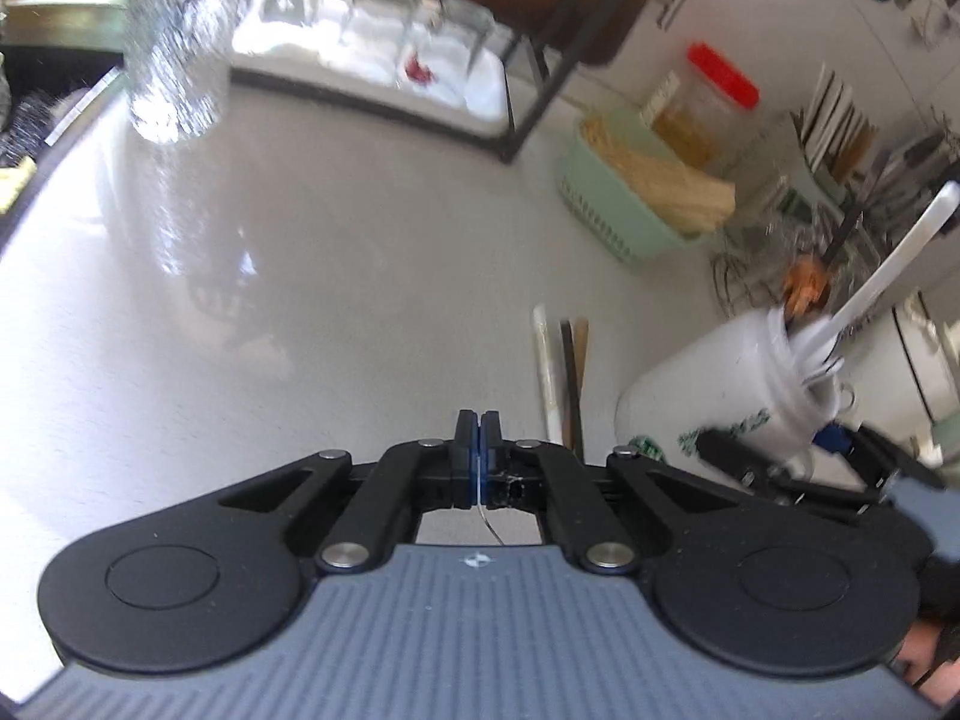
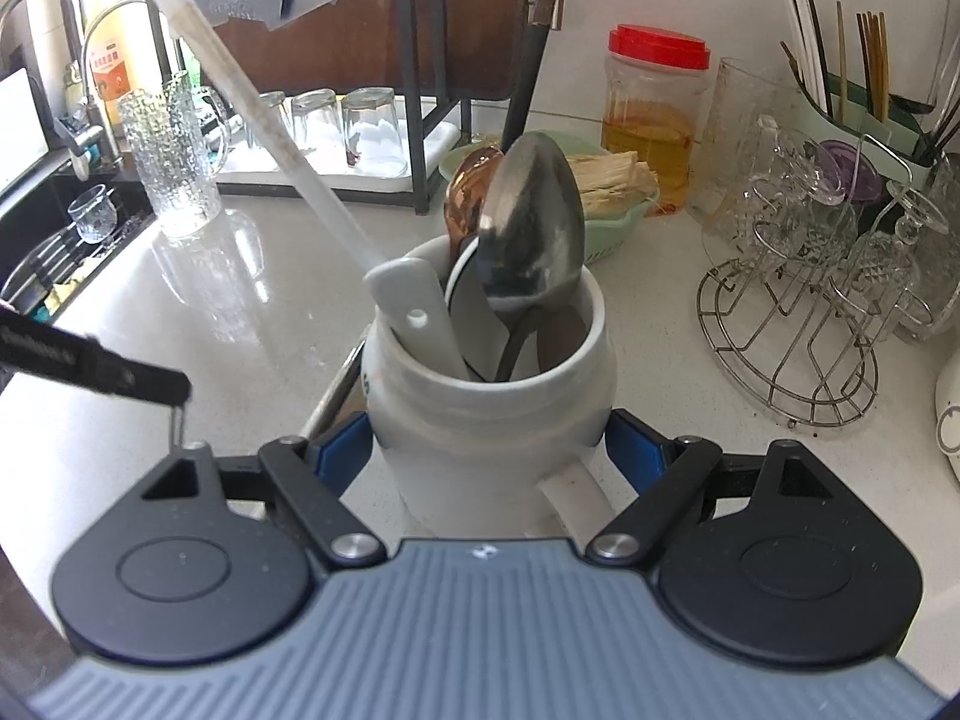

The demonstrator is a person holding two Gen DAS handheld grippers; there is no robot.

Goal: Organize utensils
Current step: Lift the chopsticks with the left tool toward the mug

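The right gripper [image 2: 489,450] is clamping its blue pads on a glossy white ceramic mug [image 2: 489,414] sitting on the pale speckled countertop [image 2: 270,324]. Inside, a steel spoon [image 2: 534,234], a coppery spoon [image 2: 471,192] and a long white ladle [image 2: 252,102] are leaning. The left gripper [image 1: 477,450] is hovering with jaws pressed together, empty, near loose chopsticks [image 1: 564,372].

Home kitchen: sink tap [image 2: 36,0], glass rack [image 2: 792,324].
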